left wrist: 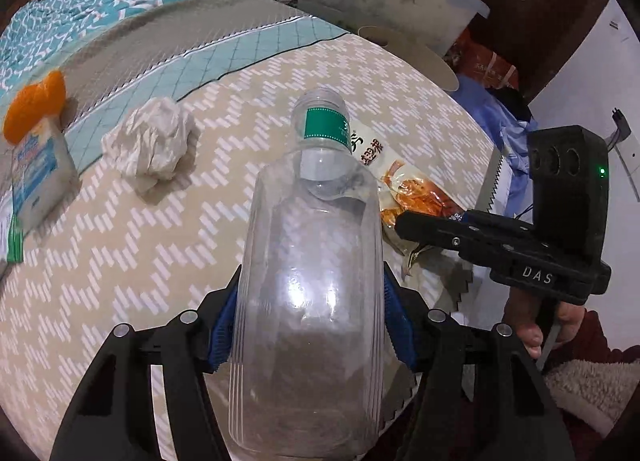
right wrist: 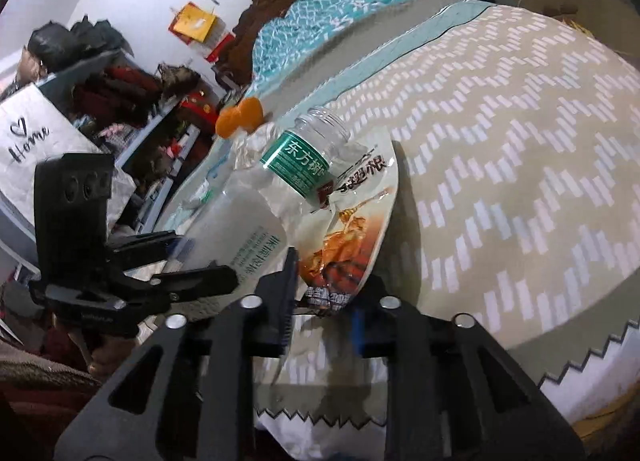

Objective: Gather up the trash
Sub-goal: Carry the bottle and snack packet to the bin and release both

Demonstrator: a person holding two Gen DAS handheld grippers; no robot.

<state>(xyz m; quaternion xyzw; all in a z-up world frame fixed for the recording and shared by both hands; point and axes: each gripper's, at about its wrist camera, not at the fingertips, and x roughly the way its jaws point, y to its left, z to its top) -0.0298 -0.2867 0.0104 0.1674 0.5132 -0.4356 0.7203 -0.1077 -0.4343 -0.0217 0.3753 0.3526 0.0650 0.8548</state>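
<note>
Left wrist view, nearest first: the left gripper [left wrist: 310, 325] has its fingers [left wrist: 394, 325] spread about midway and pressed on the sides of a clear plastic bottle [left wrist: 312, 261]. The bottle points away from the camera with its open neck farthest, a firm hold on the wide body that would carry it off the bed [left wrist: 160, 261]. Its green label [left wrist: 326, 129] reads "东方树叶" in the right wrist view.

Just beyond, to the right, the right gripper [left wrist: 404, 227] reaches in from the side, marked "DAS", a person's hand [left wrist: 532, 325] on its handle. Its fingers are nearly together on the edge of a snack wrapper [left wrist: 416, 189], which lies flat on the patterned bedcover partly under the bottle; a thin wrapper needs such an edge pinch. In the right wrist view the wrapper [right wrist: 348, 229] shows large Chinese print I cannot read surely.

Farther left lie a crumpled tissue [left wrist: 154, 143], then a tissue pack [left wrist: 40, 173] with something orange [left wrist: 36, 105] on it, likely trash yet to gather. At the far edge stands a lidded plastic box [left wrist: 384, 1].
</note>
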